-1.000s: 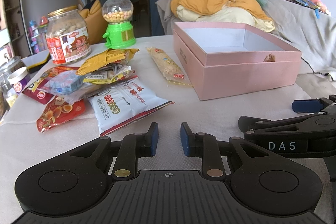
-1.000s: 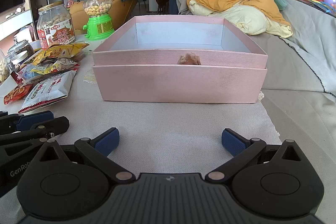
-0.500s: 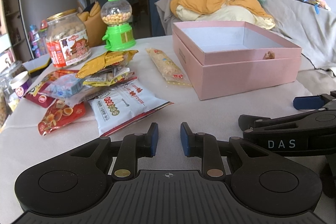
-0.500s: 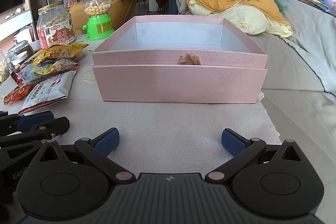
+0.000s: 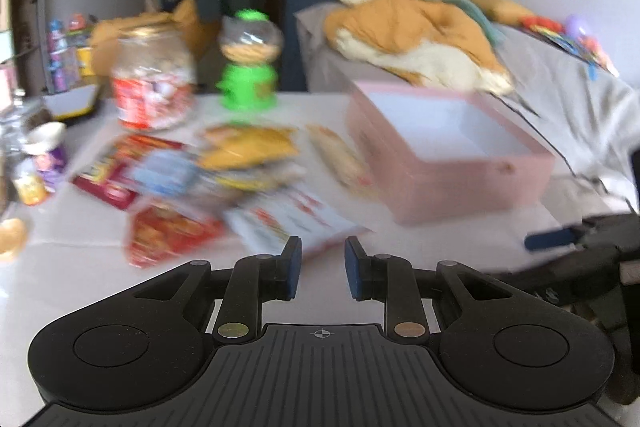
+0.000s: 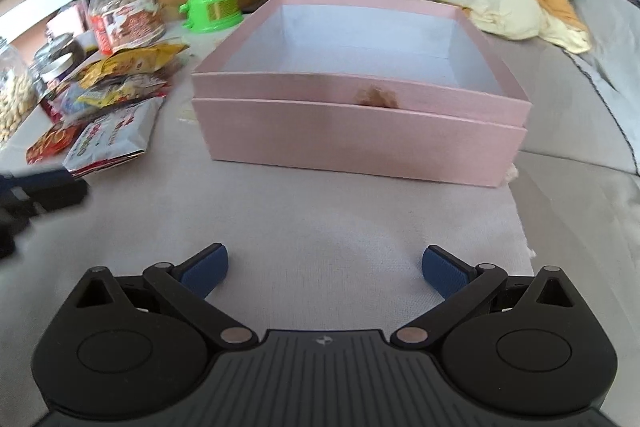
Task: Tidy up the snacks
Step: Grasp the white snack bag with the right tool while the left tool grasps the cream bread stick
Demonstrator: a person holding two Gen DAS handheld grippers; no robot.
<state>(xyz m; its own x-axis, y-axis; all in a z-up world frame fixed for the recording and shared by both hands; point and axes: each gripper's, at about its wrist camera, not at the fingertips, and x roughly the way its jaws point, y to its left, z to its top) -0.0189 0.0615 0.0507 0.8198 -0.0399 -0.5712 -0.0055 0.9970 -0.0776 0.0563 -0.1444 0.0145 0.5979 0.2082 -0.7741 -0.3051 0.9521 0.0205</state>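
A pile of snack packets [image 5: 248,163] lies on the white cloth left of an open pink box [image 5: 448,151]. A white packet [image 5: 296,223] is nearest my left gripper [image 5: 319,267], which hovers above the table just short of it, jaws a narrow gap apart and empty. In the right wrist view the pink box [image 6: 360,131] sits straight ahead with nothing inside, and the packets [image 6: 116,95] lie to its left. My right gripper [image 6: 323,269] is wide open and empty above the cloth in front of the box.
A jar of nuts [image 5: 152,83] and a green candy dispenser [image 5: 248,67] stand behind the packets. Small jars [image 5: 44,155] stand at the left edge. A sofa with heaped orange bedding [image 5: 416,39] is behind the box. The right gripper's body [image 5: 592,251] is at my right.
Both grippers have risen and tilted down, so the table is seen from higher. The left view is blurred by motion and has swung slightly. Jaw openings are unchanged.
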